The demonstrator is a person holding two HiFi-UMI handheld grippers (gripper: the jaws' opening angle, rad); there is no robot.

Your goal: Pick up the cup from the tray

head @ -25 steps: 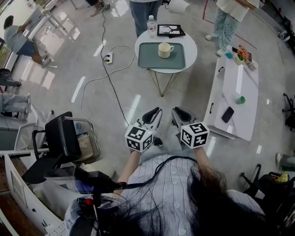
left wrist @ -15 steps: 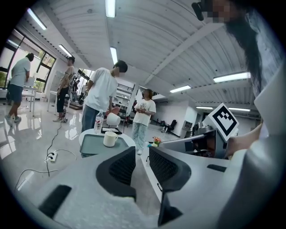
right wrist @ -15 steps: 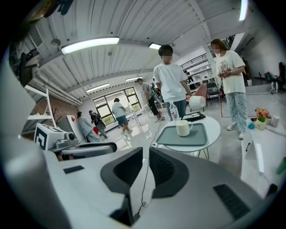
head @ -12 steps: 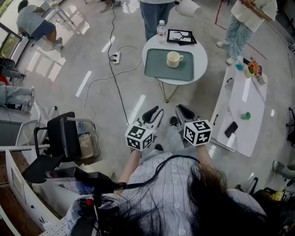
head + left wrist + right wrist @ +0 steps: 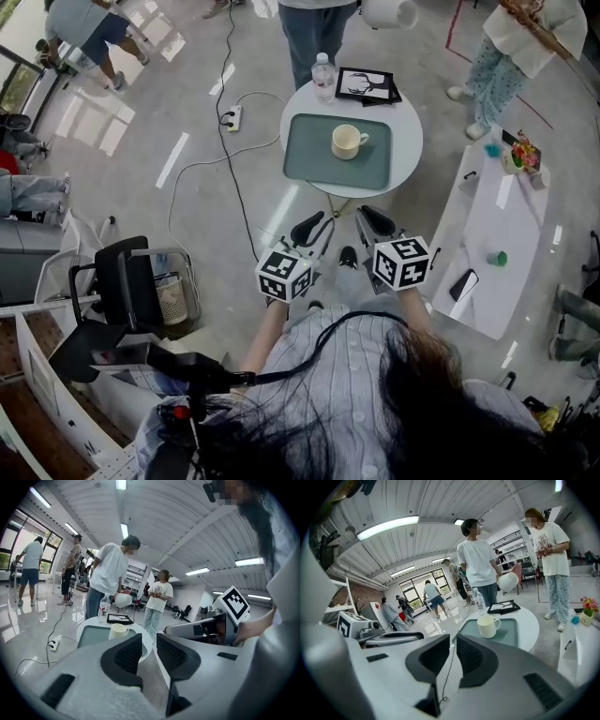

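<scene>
Since a second before, the round table (image 5: pixel 408 131) had come nearer. The cup (image 5: pixel 346 142) stood on the tray (image 5: pixel 309 159), at 12 o'clock from both grippers, not yet reached. The left gripper (image 5: pixel 314 226) had just been opening its jaws to a small gap with nothing between them. The right gripper (image 5: pixel 372 218) was also slightly parted and empty.
</scene>
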